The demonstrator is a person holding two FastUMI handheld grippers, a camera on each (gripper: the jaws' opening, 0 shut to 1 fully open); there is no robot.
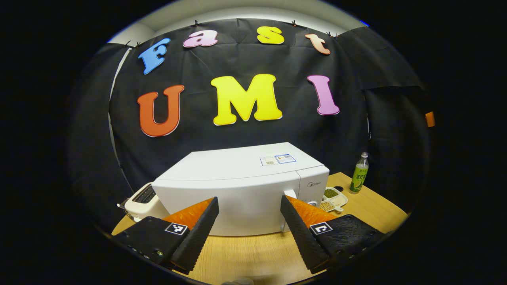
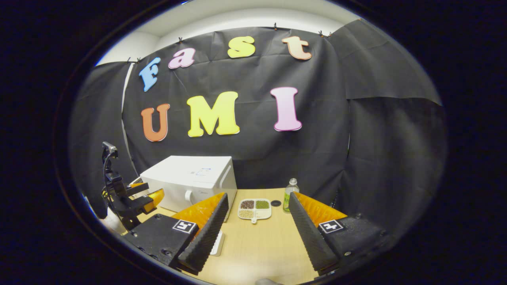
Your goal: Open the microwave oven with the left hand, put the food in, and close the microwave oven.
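Left gripper view: my left gripper (image 1: pixel 249 206) hangs in front of the microwave oven (image 1: pixel 245 186), jaws spread wide with nothing between them. The oven sits toward the back left of the desk (image 1: pixel 253 253), door shut, its control panel at the right end of the front. Its brand mark is on that panel, small and hard to make out. A sticker lies on the oven's top, its print too fine to read.

In the right gripper view my right gripper (image 2: pixel 257 215) is likewise apart and empty, aimed at the food tray (image 2: pixel 254 209), which lies on the desk right of the oven, near the back edge. A green-labelled bottle (image 2: pixel 290 194) stands just beside it; its label is unreadable.

I judge the oven heavy and stiff, so it should stay put while the door swings. The door likely wants a pull at its right edge, beside the panel, and the smooth front may be slippery. The tray looks light and rigid, with loose grains in four compartments. I would take it by its small tab at the front rim and keep it level.
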